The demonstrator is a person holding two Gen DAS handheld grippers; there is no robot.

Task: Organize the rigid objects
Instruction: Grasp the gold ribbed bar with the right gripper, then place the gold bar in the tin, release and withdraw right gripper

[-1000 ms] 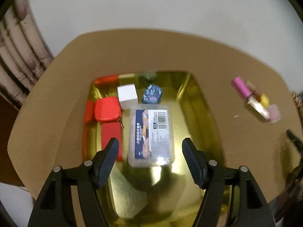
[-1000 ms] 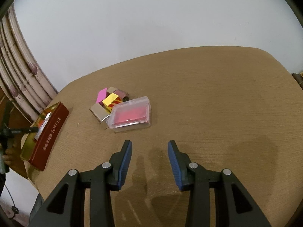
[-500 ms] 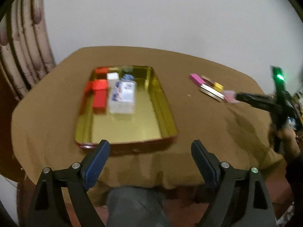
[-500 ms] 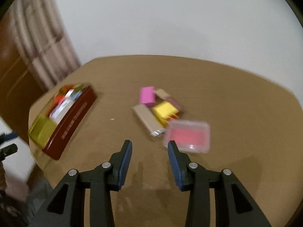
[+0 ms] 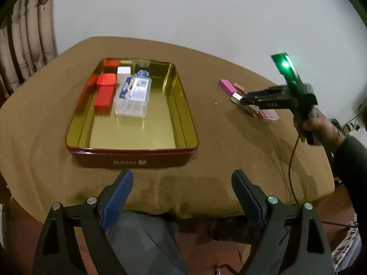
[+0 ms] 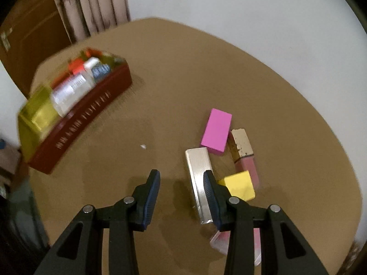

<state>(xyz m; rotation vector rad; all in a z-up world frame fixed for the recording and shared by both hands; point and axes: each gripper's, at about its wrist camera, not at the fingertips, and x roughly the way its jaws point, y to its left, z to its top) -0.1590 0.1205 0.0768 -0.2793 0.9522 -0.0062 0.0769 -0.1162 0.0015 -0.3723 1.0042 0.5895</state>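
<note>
Left gripper (image 5: pixel 181 189) wide open after just opening, empty, at table's (image 5: pixel 229 151) near edge before red tin (image 5: pixel 133 158). Right gripper (image 6: pixel 181 183) part open, empty, over small boxes (image 6: pixel 216 131) toward table's right side.

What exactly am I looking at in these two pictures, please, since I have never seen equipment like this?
There is no robot here: a person holds a two-finger gripper in each hand, with a wide-angle camera on each. One picture looks along the left gripper, the other along the right gripper. The left view also shows the right gripper from outside, held in a hand. A table with a brown cloth carries a red tin, gold inside, holding red boxes, a white box and a clear plastic case. Beside it lie loose pieces: a pink block, a silver bar and a yellow block. Both grippers are open and hold nothing; the left's jaws have just widened.
</note>
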